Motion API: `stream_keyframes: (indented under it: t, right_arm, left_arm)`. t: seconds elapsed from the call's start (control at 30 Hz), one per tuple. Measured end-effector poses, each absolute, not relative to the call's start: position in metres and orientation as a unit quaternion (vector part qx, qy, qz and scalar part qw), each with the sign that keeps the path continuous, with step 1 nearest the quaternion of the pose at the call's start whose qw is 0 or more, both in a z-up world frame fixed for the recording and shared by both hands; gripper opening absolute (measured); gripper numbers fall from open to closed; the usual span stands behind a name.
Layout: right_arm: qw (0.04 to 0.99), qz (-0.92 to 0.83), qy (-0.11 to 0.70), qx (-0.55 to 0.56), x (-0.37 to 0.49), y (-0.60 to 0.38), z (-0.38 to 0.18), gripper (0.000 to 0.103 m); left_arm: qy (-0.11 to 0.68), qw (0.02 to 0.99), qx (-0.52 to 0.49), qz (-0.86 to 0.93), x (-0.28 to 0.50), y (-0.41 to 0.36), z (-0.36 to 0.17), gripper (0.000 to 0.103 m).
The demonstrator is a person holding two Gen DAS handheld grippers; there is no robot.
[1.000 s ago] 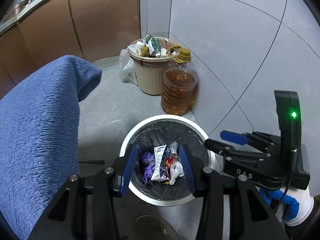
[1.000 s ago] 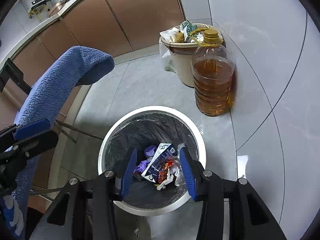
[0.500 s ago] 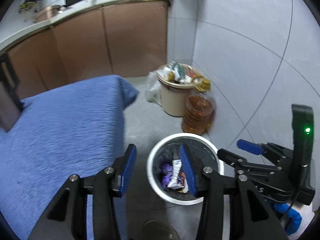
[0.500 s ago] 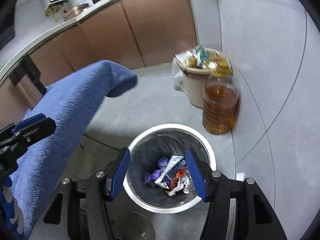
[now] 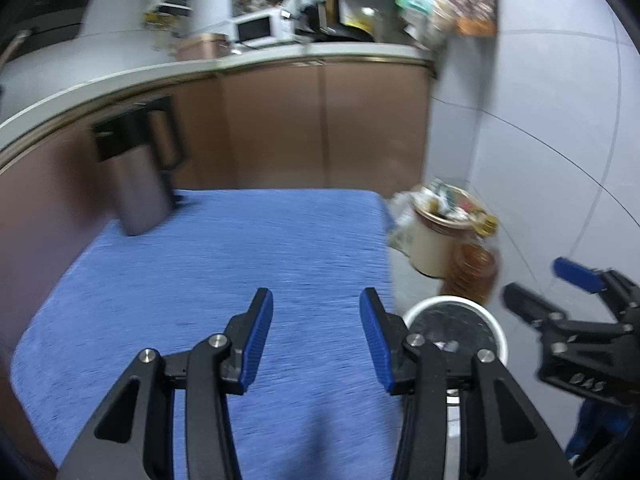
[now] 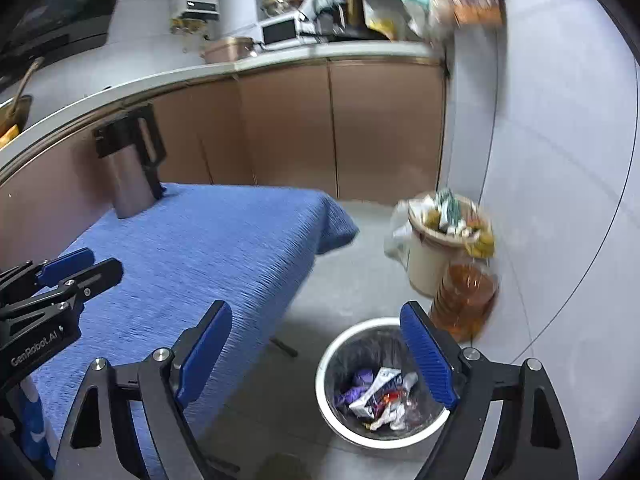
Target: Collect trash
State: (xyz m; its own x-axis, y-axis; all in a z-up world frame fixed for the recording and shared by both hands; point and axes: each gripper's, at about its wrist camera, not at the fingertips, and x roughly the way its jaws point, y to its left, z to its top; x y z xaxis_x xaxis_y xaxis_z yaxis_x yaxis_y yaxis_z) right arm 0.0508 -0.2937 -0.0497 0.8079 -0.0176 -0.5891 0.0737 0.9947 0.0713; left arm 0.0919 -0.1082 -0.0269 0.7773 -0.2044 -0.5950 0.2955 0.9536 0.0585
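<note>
The white-rimmed trash bin (image 6: 325, 394) stands on the floor with a black liner. Wrappers and a small carton (image 6: 380, 396) lie inside it. My right gripper (image 6: 316, 316) hangs high above the floor between the table edge and the bin. Its jaws are opening and nothing is between them. My left gripper (image 5: 316, 304) is open and empty over the blue-covered table (image 5: 240, 264). In the left wrist view the bin (image 5: 498, 334) sits low on the right, partly behind a finger, with the right gripper (image 5: 534, 280) beyond it. The left gripper (image 6: 104, 263) shows at the left edge of the right wrist view.
A steel thermos jug (image 6: 128, 172) stands at the table's far left corner. By the wall sit a beige bin (image 6: 428, 264) heaped with rubbish and a big bottle of amber oil (image 6: 464, 300). Brown cabinets (image 6: 340, 128) and a cluttered counter run behind.
Both grippers have risen and swung left, from right over the bin to the table. The right jaws have spread much wider. The left jaws keep the same gap.
</note>
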Motion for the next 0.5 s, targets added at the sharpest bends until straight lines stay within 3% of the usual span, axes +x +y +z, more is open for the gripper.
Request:
stream_keyframes:
  t: [0.2,0.3,0.5]
  right_arm:
    - [0.964,-0.026,0.265,0.006,0.030,-0.250,-0.021,0.093]
    - [0.969,-0.029,0.245,-0.009,0.018,-0.235,-0.009,0.094]
    - [0.975,-0.036,0.217,-0.045,-0.001,-0.210,0.005,0.099]
  left_arm:
    - [0.267,0.960,0.048,-0.072,0.069,-0.045,-0.008,0.043]
    - [0.244,0.968,0.041,-0.039,0.057,-0.022,0.000,0.065]
    - [0.215,0.976,0.022,-0.008,0.038,0.004,0.012,0.071]
